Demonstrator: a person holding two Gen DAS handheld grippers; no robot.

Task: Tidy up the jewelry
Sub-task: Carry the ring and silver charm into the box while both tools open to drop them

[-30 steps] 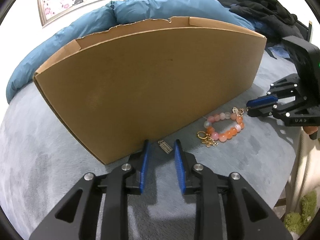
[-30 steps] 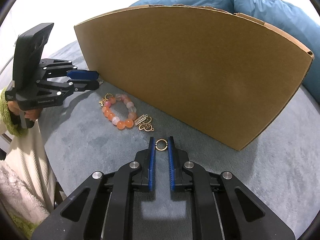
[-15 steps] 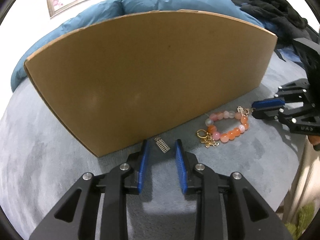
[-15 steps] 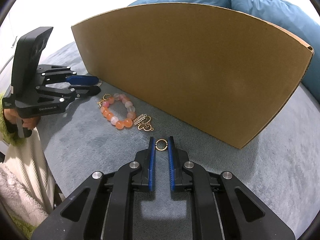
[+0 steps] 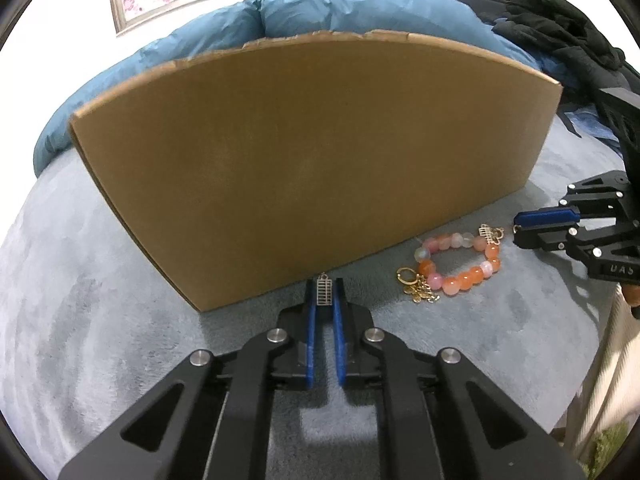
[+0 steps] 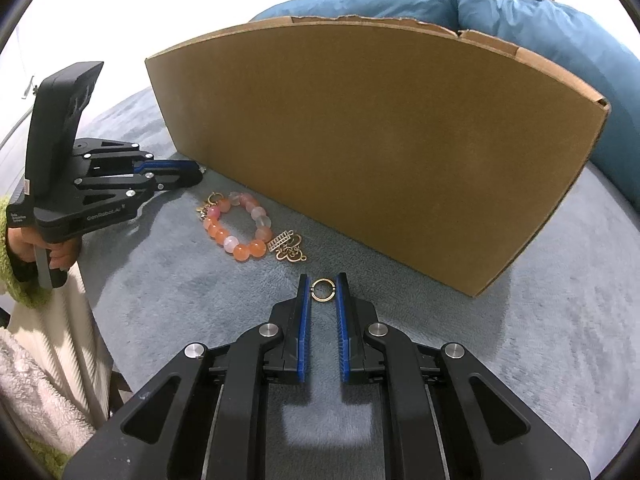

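My left gripper (image 5: 324, 294) is shut on a small gold ladder-shaped charm (image 5: 323, 291), held upright just in front of the brown cardboard box (image 5: 312, 160). My right gripper (image 6: 322, 291) is shut on a small gold ring (image 6: 322, 290) above the grey blanket. An orange and pink bead bracelet (image 5: 460, 264) with gold charms lies on the blanket between the grippers; it also shows in the right wrist view (image 6: 240, 226). The left gripper (image 6: 176, 170) shows at the left of the right wrist view, the right gripper (image 5: 536, 226) at the right of the left wrist view.
A grey plush blanket (image 6: 540, 340) covers the surface. A blue duvet (image 5: 340, 4) lies behind the box and black clothing (image 5: 560, 20) at the back right. The surface edge drops off near the bracelet side (image 6: 92, 300).
My left gripper has closed on the ladder charm and lifted it off the blanket. The right gripper still holds the ring and has risen slightly.
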